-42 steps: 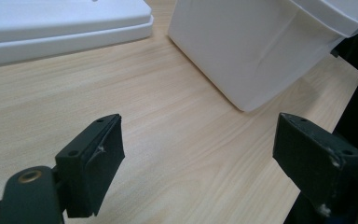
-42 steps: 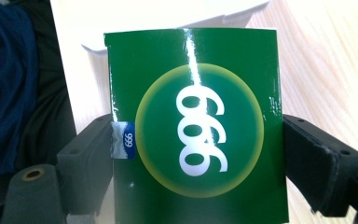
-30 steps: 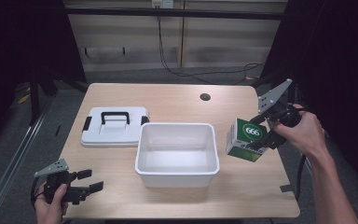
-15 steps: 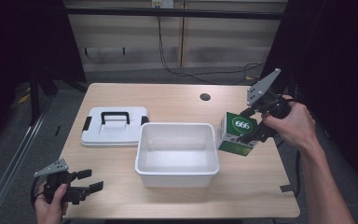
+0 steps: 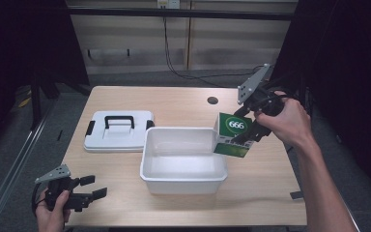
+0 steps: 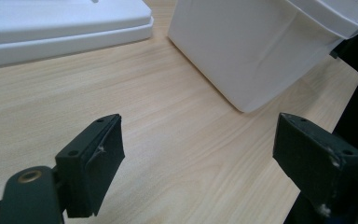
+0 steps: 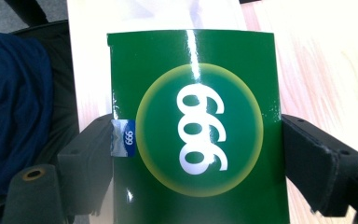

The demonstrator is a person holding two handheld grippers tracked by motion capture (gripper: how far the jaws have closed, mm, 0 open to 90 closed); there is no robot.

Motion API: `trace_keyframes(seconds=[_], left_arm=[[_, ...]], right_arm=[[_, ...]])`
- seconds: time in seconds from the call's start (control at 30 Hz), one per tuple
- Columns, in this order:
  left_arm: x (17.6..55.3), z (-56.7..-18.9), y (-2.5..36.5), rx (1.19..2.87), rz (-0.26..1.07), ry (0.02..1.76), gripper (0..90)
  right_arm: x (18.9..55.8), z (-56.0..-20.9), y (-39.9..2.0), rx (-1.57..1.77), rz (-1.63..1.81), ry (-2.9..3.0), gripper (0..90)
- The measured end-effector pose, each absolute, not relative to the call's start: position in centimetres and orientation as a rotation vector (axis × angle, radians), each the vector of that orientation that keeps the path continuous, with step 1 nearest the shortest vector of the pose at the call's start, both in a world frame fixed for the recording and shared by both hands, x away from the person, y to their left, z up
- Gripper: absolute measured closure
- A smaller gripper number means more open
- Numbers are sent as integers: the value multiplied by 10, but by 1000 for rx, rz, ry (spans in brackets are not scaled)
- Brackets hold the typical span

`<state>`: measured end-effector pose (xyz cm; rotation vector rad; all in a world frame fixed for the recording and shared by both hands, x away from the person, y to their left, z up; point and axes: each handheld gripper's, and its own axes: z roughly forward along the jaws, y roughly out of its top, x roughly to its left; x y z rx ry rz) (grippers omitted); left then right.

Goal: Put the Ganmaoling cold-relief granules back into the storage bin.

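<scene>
Wooden table [image 5: 270, 193] | right gripper [image 5: 251, 126] clamping green box [image 5: 232, 135], tilting over white bin [image 5: 183, 181] (probably for dropping in) | left gripper [image 5: 89, 191] idling, jaws wide

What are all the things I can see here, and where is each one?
Light wooden table: one, tan, in the middle of the room, with a small dark hole near its far edge.
White plastic tub: one, white, centre of the table, open on top.
White plastic lid with black handle: one, lying flat, left of the tub.
Green cardboard box marked 666: one, held tilted over the tub's right rim.
Right claw: one, black, shut on the box.
Left claw: one, black, open, near the front left corner.
</scene>
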<state>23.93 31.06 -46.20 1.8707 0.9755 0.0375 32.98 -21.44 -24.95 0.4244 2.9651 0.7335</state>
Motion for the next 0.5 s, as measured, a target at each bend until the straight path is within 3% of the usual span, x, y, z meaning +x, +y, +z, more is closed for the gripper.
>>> trace_keyframes(seconds=[0.5], left_arm=[[239,-462,311,1871,37,975,163]], right_arm=[[339,-255,-172,382,557,3047,165]])
